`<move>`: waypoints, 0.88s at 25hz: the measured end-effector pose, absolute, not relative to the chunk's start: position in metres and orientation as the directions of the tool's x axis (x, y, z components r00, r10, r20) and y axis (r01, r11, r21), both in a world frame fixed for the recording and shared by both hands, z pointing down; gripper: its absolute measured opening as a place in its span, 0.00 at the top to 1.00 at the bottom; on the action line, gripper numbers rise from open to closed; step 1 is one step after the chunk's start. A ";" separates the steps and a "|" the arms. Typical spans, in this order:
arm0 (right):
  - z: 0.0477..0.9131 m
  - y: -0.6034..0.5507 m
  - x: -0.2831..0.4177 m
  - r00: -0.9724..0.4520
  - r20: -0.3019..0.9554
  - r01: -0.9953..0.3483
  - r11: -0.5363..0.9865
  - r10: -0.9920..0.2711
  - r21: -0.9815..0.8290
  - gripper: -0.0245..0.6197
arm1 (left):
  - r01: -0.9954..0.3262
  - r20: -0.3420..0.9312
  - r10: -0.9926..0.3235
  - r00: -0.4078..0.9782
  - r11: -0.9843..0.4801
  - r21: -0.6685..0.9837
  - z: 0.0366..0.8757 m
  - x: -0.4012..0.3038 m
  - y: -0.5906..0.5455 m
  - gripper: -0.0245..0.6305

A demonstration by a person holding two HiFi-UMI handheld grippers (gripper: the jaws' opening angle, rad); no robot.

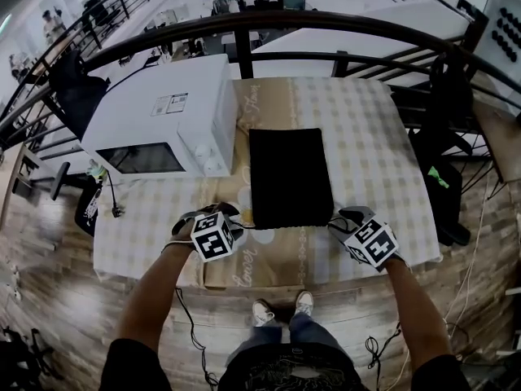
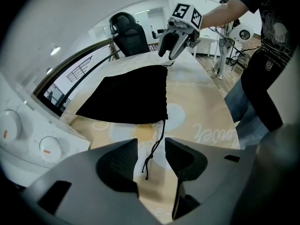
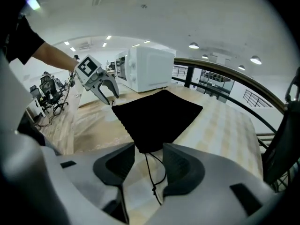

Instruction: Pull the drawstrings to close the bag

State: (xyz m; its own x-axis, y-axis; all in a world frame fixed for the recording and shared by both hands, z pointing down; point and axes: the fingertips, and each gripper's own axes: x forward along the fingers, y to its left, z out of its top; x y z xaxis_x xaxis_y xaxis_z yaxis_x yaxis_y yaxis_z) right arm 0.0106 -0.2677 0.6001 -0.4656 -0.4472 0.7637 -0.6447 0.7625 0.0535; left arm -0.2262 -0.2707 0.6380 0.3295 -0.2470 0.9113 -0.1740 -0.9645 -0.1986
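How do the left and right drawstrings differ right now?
The left drawstring lies nearly straight; the right drawstring curls into a loop. The left drawstring leaves the bag ahead of its jaw tips; the right drawstring leaves it between them. Both lie loose, knotted, between open jaws.

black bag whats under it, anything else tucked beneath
The black bag lies flat on the checked tablecloth. Nothing pokes out from beneath its edges, but the cloth it covers and the bag's inside are hidden.
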 end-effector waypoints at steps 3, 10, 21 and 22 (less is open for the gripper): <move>0.614 -0.265 0.009 -0.440 0.801 -0.589 0.804 -0.406 0.085 0.67 | -0.136 0.921 -0.232 0.312 -0.971 -0.199 0.644 -0.225 -0.270 0.67; 0.630 -0.267 0.008 -0.395 0.859 -0.459 0.880 -0.326 0.123 0.67 | -0.077 0.937 -0.206 0.283 -0.978 -0.192 0.652 -0.221 -0.269 0.67; 0.646 -0.265 0.011 -0.384 0.876 -0.417 0.902 -0.290 0.116 0.86 | -0.032 0.962 -0.135 0.237 -0.991 -0.131 0.653 -0.216 -0.262 0.75; 0.646 -0.265 0.011 -0.384 0.877 -0.413 0.903 -0.290 0.118 0.87 | -0.033 0.963 -0.130 0.235 -0.992 -0.125 0.654 -0.217 -0.262 0.76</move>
State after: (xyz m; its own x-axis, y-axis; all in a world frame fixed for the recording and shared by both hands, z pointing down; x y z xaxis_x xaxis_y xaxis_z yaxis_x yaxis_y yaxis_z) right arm 0.0109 -0.2654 0.6460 -0.3840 -0.2900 0.8766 -0.4126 0.9032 0.1181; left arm -0.2167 -0.2616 0.6538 0.2353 -0.1297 0.9632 -0.0333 -0.9916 -0.1253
